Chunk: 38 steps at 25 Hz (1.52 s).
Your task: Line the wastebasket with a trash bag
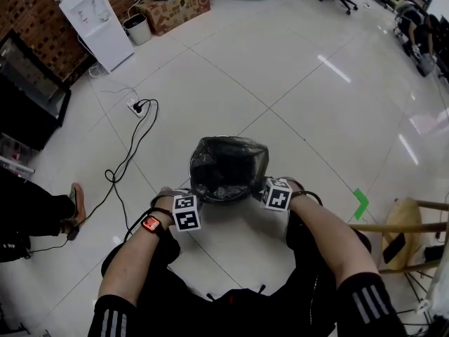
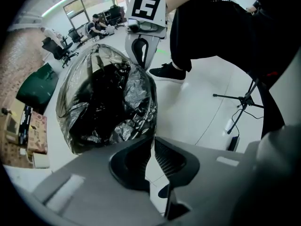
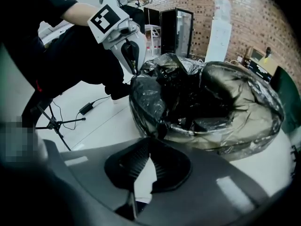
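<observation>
Loosely, trash bag (image 1: 228, 166) covers the wastebasket (image 3: 237, 131)

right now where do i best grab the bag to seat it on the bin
Pinch the bag by its slack outer skirt, near side, coming down from outside; the film there is loose and wrinkled, so a fold should catch.
</observation>
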Motion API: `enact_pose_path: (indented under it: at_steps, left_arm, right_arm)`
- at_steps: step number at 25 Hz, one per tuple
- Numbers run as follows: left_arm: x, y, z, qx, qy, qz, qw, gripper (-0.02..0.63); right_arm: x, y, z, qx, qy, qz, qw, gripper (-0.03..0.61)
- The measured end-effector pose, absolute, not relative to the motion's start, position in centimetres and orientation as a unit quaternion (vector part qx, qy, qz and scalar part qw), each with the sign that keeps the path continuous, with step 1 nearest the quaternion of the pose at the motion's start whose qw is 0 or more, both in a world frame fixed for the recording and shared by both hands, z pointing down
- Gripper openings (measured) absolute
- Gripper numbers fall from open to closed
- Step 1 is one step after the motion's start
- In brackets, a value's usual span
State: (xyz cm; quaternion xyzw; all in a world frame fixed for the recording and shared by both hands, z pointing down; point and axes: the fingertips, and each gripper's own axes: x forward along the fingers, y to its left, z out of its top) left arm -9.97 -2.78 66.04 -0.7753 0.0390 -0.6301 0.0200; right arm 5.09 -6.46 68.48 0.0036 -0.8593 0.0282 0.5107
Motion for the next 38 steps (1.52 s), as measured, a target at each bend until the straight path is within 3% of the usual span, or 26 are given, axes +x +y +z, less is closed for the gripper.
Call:
enact_pose_path:
  at_steps: [11,14,21,28,35,36,38]
  left_arm:
    - [-12.6,-6.0,67.7,-0.773,0.104,-0.625,-0.039,0.041]
    - [-12.9,-6.1,67.7,-0.775,0.107,-0.620,-0.053,0.046]
    - [-15.2,-6.5,66.4,-0.778,0.130,-0.610,-0.081,0.063]
    - [-15.8,-12.0,59.4,-0.820,0.253,-0.500,-0.122,0.061]
    - [-13.6,-13.9,59.6,-0.823,0.224,-0.517,-0.073,0.076]
    - [-13.5,-14.0,59.9,-0.821,0.217,-0.525,-0.063,0.096]
    - [-13.3,-14.5,60.1,-0.820,0.207,-0.531,-0.050,0.114]
  right_arm:
    - [4.5,-7.2,70.2,0.014,-0.847,0.063,0.528,0.041]
    - [4.9,-6.9,70.2,0.015,-0.846,0.085,0.526,0.097]
    - [5.6,-5.2,68.1,-0.010,-0.865,0.145,0.480,0.166]
    - [6.9,-4.3,62.6,-0.073,-0.866,0.300,0.392,0.166]
    - [7.2,-12.4,57.6,0.045,-0.910,0.086,0.403,0.168]
    - [6.9,-13.2,57.1,0.058,-0.912,0.057,0.403,0.178]
    - [6.3,-14.3,56.9,0.065,-0.909,0.015,0.412,0.262]
